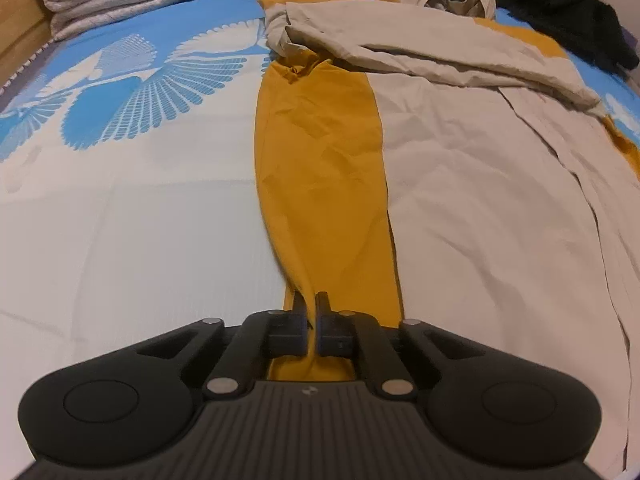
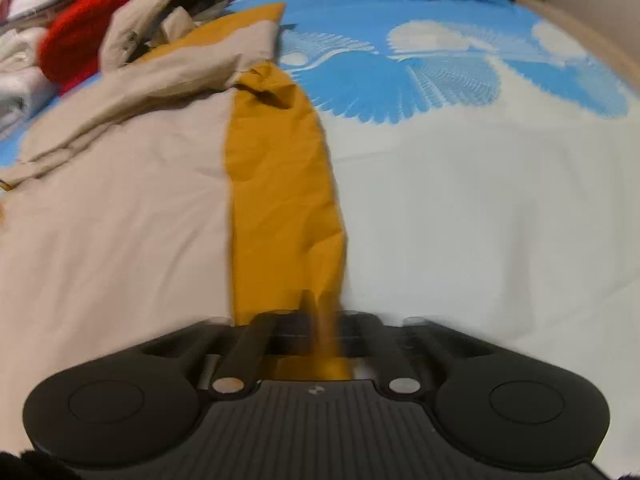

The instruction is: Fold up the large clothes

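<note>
On the blue-and-white printed bed sheet (image 1: 120,216), the beige jacket with mustard-yellow side panels (image 1: 480,184) is lying lengthwise, stretching away from both grippers. Left gripper (image 1: 311,312) and right gripper (image 2: 320,320) are each pinching its near mustard hem, fingers clamped.

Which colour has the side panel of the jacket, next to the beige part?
Mustard yellow side panel, seen best in the left wrist view.
</note>
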`<state>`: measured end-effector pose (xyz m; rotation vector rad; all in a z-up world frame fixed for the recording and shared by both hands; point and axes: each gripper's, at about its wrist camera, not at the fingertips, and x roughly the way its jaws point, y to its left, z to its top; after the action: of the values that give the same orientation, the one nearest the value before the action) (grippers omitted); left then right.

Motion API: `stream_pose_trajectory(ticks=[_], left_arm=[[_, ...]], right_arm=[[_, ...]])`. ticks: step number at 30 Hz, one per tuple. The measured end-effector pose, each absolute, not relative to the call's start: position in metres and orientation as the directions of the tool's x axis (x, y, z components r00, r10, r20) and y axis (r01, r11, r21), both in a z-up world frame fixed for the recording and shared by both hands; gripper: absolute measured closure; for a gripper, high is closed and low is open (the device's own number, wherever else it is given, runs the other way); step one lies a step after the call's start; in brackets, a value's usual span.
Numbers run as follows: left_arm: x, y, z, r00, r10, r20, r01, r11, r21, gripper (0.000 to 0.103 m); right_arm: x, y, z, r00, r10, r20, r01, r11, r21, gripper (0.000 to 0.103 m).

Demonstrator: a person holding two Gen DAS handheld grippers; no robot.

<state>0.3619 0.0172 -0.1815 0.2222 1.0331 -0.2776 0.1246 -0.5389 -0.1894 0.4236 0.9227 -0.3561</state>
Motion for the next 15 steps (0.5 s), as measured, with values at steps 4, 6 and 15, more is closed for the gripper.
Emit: stream_pose_trajectory(ticks=[4, 6, 15], left_arm=[[0.346, 0.018, -0.175, 0.470, -0.100, -0.877, 0.331, 0.941, 0.070, 0.102], [0.336, 0.020, -0.174, 0.460, -0.100, -0.882, 0.345, 0.936, 0.074, 0.102], [0.296, 0.039, -0.165, 0.453, -0.087, -0.887, 0.354, 0.931, 0.090, 0.087]], right_arm=[[0.116, -0.533, -0.181, 0.529, -0.113, -0.841, 0.454, 0.875, 0.169, 0.103], [0.109, -0.533, -0.178, 0.523, -0.104, -0.846, 0.444, 0.880, 0.166, 0.103], [0.080, -0.527, -0.175, 0.433, -0.074, -0.898, 0.421, 0.898, 0.128, 0.095]])
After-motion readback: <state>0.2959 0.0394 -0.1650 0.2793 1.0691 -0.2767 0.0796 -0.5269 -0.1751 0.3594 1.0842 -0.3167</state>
